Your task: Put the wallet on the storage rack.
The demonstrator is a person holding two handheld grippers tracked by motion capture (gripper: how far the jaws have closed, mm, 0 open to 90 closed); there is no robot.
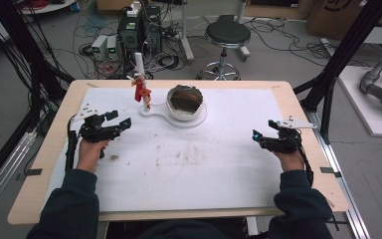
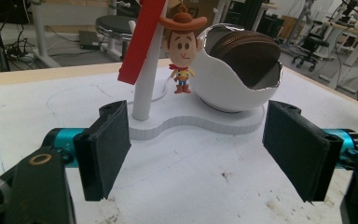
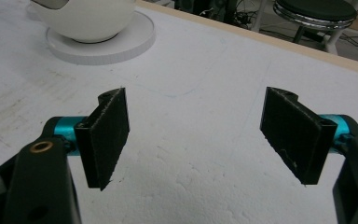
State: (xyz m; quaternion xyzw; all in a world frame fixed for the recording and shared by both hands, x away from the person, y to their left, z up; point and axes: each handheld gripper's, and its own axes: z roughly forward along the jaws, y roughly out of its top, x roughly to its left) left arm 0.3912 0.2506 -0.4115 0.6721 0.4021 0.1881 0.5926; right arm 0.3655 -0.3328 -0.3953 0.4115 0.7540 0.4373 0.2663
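A white stand [image 1: 155, 111] [image 2: 200, 122] sits at the table's far middle. Its upright post [image 1: 139, 67] [image 2: 149, 79] carries a red tag [image 2: 145, 42] and a small cowboy figure [image 1: 146, 95] [image 2: 182, 51] hanging beside it. On the stand's round end rests a white egg-shaped bowl [image 1: 185, 112] [image 2: 233, 91] [image 3: 86, 18] holding a brown zipped pouch [image 1: 184, 97] [image 2: 247, 51]. My left gripper [image 1: 119, 121] [image 2: 196, 154] is open at the table's left, facing the stand from a short way off. My right gripper [image 1: 255, 135] [image 3: 196, 133] is open at the right, over bare board.
The white board [image 1: 189, 164] covers a wooden table [image 1: 54, 129] and has brown smudges near its middle. A black stool [image 1: 227, 35] [image 3: 314, 11], cables and power boxes [image 1: 139, 30] stand on the floor beyond. Black frame posts [image 1: 343, 55] rise at the right.
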